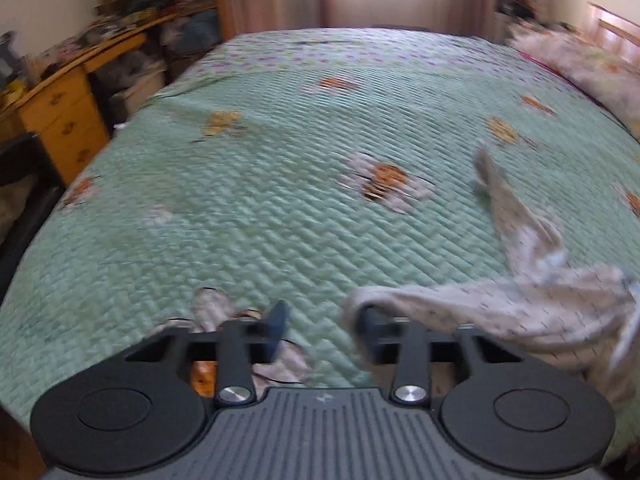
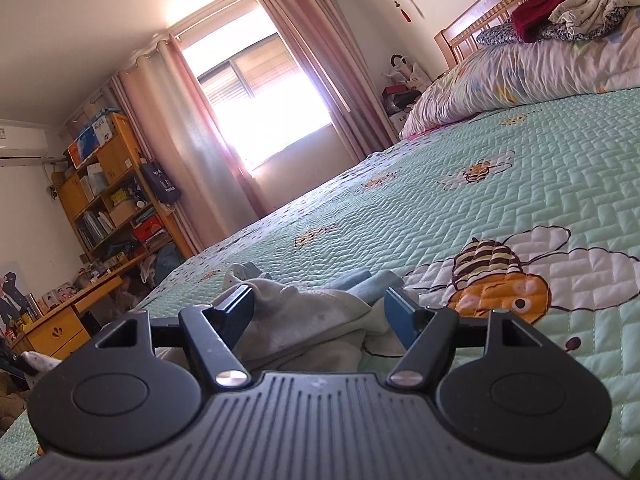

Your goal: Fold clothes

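**Garment: limp, light, crumpled**

Garment lies bunched on quilt, lower right of frame, draped over one finger of left gripper, jaws apart. Right gripper open, cloth between, unpinched. Likely slips; grip a hem.

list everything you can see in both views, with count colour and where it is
garment: one, pale with small dots, crumpled on the near right of the bed, one edge draped over the left gripper's right finger
quilt: one, mint green with bee prints, covering the bed
duvet: one, white floral, bunched at the headboard end
clothes pile: several, dark red, white, grey, on the duvet
headboard: one, wooden, far right
curtains: pink, either side of the window
bookshelf: one, wooden, left wall
desk: one, wooden, left of the bed
left gripper: open
right gripper: open, straddling the garment
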The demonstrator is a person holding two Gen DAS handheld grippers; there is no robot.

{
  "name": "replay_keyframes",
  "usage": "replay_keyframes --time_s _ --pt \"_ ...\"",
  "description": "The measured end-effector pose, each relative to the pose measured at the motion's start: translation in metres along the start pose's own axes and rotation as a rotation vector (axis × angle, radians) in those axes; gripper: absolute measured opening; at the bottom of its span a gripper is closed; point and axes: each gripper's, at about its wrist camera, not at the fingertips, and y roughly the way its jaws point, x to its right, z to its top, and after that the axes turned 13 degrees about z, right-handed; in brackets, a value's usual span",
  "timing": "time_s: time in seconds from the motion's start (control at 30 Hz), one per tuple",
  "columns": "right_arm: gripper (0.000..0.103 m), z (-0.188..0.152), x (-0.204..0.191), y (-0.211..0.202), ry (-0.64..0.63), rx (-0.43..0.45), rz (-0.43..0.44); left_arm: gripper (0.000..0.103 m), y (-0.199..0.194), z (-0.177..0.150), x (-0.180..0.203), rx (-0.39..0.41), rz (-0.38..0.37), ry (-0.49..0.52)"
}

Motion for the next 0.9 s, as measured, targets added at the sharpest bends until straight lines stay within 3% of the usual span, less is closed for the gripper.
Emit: replay_keyframes --time_s 0.1,0.23,0.5,0.7,0.9 --pt "0.074 0.000 0.000 0.000 0.004 0.001 -0.002 0.071 -0.005 0.001 -0.010 0.005 0.019 -0.035" --pt "0.074 0.001 0.003 -0.002 0.018 0.007 -0.002 0.095 -0.009 0.002 -0.019 -0.003 0.056 -0.092" --pt "0.074 0.000 0.004 -0.004 0.040 0.009 -0.007 0.097 -0.015 0.001 -0.042 -0.007 -0.032 -0.262" --pt "0.075 0.000 -0.004 0.003 0.032 -0.033 0.013 0.097 -0.020 -0.017 -0.004 0.050 -0.136 -0.045" --pt "0.075 0.003 -0.041 0.013 -0.075 -0.118 0.110 0.098 -0.016 -0.044 0.038 0.090 -0.196 0.163"
